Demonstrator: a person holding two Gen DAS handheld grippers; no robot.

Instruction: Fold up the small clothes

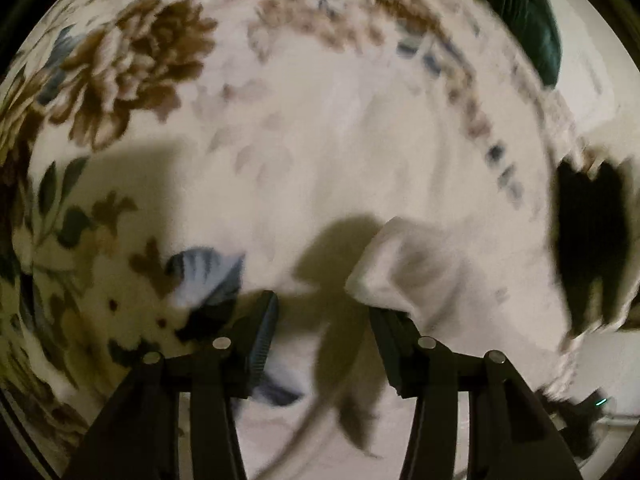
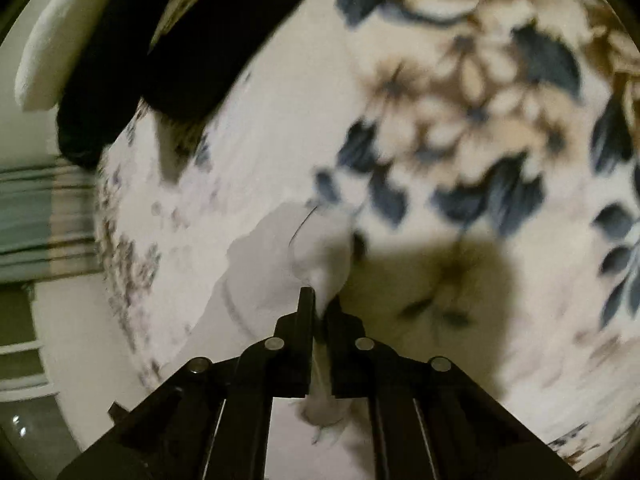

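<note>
A small white garment (image 2: 272,264) lies on a floral blanket (image 2: 460,92). In the right wrist view, my right gripper (image 2: 320,304) is shut on a bunched fold of it, and a tuft of white cloth sticks out behind the pads. In the left wrist view, my left gripper (image 1: 324,320) stands open over the blanket (image 1: 280,140). Only shadow and blanket show between its fingers. A folded edge of the white garment (image 1: 404,264) rests against the tip of the right-hand finger, outside the gap. The picture is blurred.
A dark green cloth (image 1: 528,16) lies at the blanket's far edge, and a black shape (image 1: 588,240) sits at the right. In the right wrist view a black garment (image 2: 180,40) lies at the upper left beside a white slab (image 2: 60,44) and striped fabric (image 2: 40,216).
</note>
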